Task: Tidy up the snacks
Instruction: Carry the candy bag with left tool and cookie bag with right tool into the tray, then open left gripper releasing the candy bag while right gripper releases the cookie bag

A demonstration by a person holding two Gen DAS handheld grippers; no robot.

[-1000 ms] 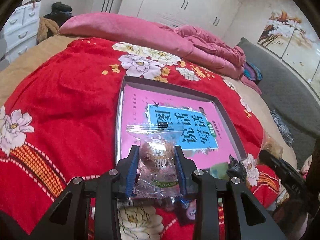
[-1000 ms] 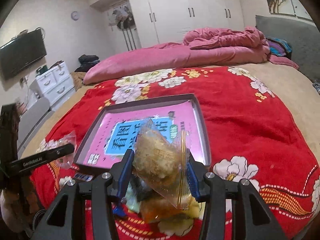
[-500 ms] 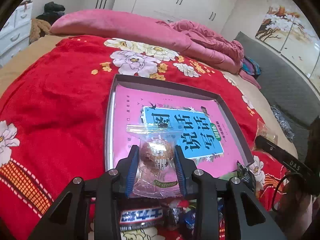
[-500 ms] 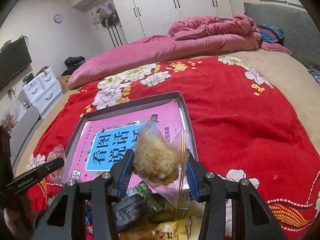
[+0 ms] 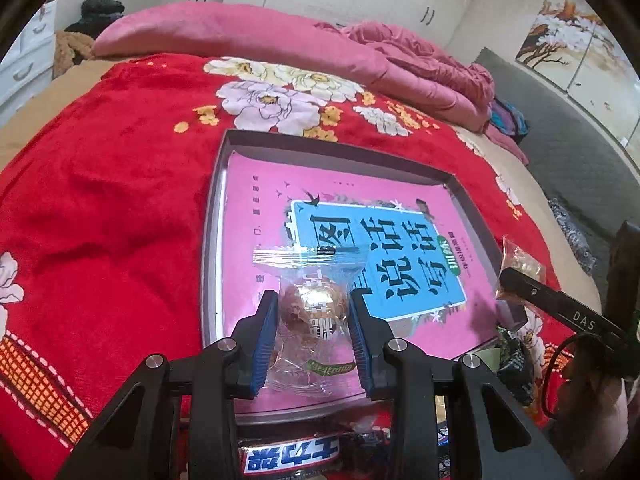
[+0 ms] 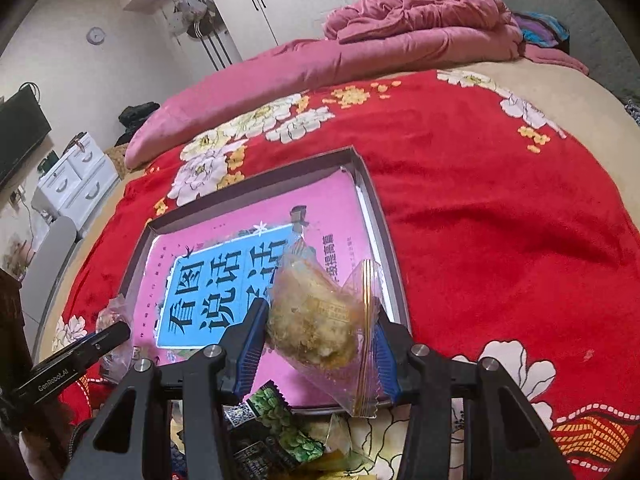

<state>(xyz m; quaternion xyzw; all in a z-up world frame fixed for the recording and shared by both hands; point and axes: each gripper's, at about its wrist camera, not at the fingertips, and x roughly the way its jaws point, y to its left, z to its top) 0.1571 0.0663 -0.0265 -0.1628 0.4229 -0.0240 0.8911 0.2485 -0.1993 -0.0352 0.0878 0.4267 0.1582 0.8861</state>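
Red floral blanket (image 5: 112, 208) is seen covering the bed, and a shallow grey tray (image 5: 214, 216) is laid on it, lined with a pink book cover (image 5: 280, 208) bearing a blue panel of Chinese characters. A clear-wrapped round pastry (image 5: 314, 312) is pinched between the blue pads of the left gripper (image 5: 314, 336), jaws closed against the wrapper on both sides; the packet is held above the near end of the tray. A larger clear packet holding a yellowish crumbly snack (image 6: 316, 320) is clamped in the right gripper (image 6: 320, 344), jaws pressed onto it, and is held over the tray's near right corner. The right gripper is visible at the right edge of the left wrist view, beside the tray. Loose snacks are recorded on the blanket just short of the tray: a blue-and-white candy bar (image 5: 292, 454) under the left gripper and a green-printed packet (image 6: 280, 420) under the right. Pink bedding (image 6: 400, 36) is piled at the far side.
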